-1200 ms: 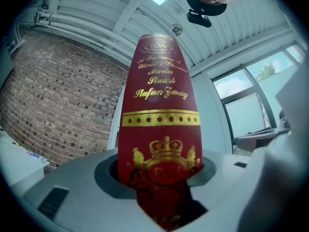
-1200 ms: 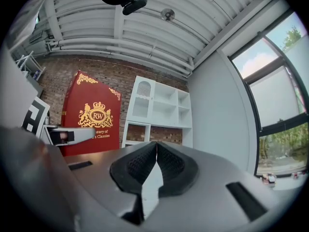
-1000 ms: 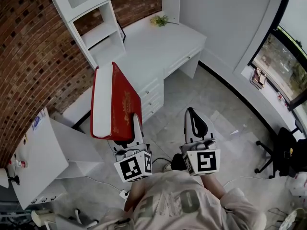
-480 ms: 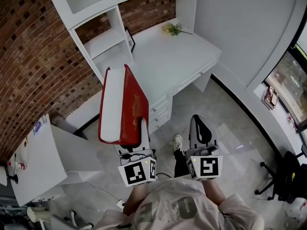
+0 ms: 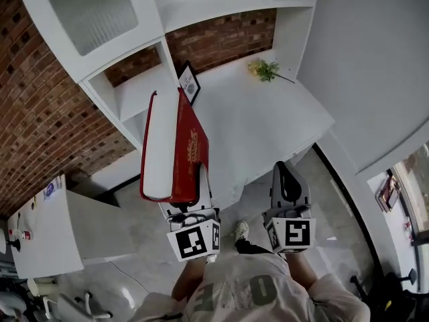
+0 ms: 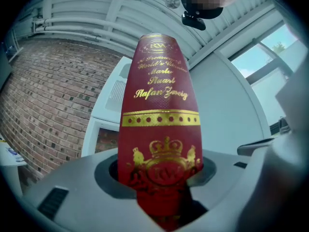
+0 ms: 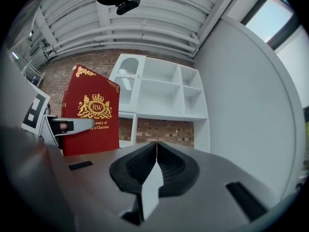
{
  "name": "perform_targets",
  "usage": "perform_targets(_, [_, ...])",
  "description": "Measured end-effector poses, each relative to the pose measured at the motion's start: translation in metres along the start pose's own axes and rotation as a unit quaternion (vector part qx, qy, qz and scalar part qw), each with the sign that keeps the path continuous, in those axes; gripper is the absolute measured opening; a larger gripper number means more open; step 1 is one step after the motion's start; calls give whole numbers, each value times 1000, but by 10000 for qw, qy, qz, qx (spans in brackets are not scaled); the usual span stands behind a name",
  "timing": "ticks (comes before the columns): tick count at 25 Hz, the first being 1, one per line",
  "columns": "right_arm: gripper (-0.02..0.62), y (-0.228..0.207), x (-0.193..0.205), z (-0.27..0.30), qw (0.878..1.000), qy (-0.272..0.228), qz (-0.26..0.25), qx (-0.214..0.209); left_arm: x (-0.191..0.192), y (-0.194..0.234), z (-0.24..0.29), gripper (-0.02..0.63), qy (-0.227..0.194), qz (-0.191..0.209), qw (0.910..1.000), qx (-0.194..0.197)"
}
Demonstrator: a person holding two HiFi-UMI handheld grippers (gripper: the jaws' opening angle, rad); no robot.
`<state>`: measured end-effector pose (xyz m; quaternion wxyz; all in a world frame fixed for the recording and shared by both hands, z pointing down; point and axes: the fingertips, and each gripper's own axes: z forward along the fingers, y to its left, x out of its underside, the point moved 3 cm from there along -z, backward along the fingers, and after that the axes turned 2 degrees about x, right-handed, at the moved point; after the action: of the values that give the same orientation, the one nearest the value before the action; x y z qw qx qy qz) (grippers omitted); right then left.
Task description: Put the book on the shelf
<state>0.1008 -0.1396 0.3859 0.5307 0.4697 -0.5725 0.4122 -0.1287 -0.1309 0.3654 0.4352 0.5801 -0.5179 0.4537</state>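
A thick red book (image 5: 181, 146) with gold print stands upright, spine down, clamped in my left gripper (image 5: 194, 196). Its spine (image 6: 161, 129) fills the left gripper view, and its front cover (image 7: 91, 110) shows at the left of the right gripper view. The white shelf unit (image 5: 137, 86) with open cubbies rises just beyond the book, above a white desk (image 5: 268, 119). The same shelf unit (image 7: 161, 88) faces the right gripper view. My right gripper (image 5: 287, 180) hangs beside the left one, to the right of the book, shut with nothing in it.
On the desk stand a small framed picture (image 5: 190, 82) by the shelf's lower cubby and a sprig of yellow flowers (image 5: 265, 69) near the back. A brick wall (image 5: 47, 113) runs on the left. A low white cabinet (image 5: 50, 227) with small items stands at the lower left.
I have stepped closer to the desk and shelf; they now sit larger and nearer under the grippers. The book stays held upright in the left gripper. The right gripper stays shut.
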Motion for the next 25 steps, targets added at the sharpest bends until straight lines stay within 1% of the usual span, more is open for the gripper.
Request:
perform_targets(2, [17, -14, -2, 33, 9999, -44, -14, -108, 1, -4, 33, 249, -60, 55, 9999, -121])
perform_targets(5, [17, -24, 1, 68, 9997, -37, -52, -244, 5, -7, 67, 249, -47, 92, 9997, -242])
perform_targets(9, [17, -22, 3, 98, 9988, -44, -2, -495, 12, -11, 93, 249, 8, 80, 9994, -348])
perform_targets(12, [17, -20, -4, 110, 9982, -135, 0, -591, 14, -17, 106, 249, -18, 118, 9995, -308])
perform_targets(15, [17, -21, -8, 116, 9983, -179, 36, -559, 12, -20, 119, 249, -64, 152, 9996, -234])
perform_targets(19, [17, -27, -7, 119, 9987, -176, 98, -467, 15, -24, 133, 249, -19, -127, 9997, -221])
perform_targets(21, [17, -29, -5, 123, 9988, -174, 174, -416, 18, -22, 140, 249, 113, -148, 9993, -323])
perform_targets(24, [17, -28, -6, 128, 9988, -186, 205, -405, 20, -17, 155, 249, 400, -12, 9976, -566])
perform_targets(25, [17, -28, -6, 129, 9988, -195, 200, -407, 18, -17, 160, 249, 422, 7, 9972, -617])
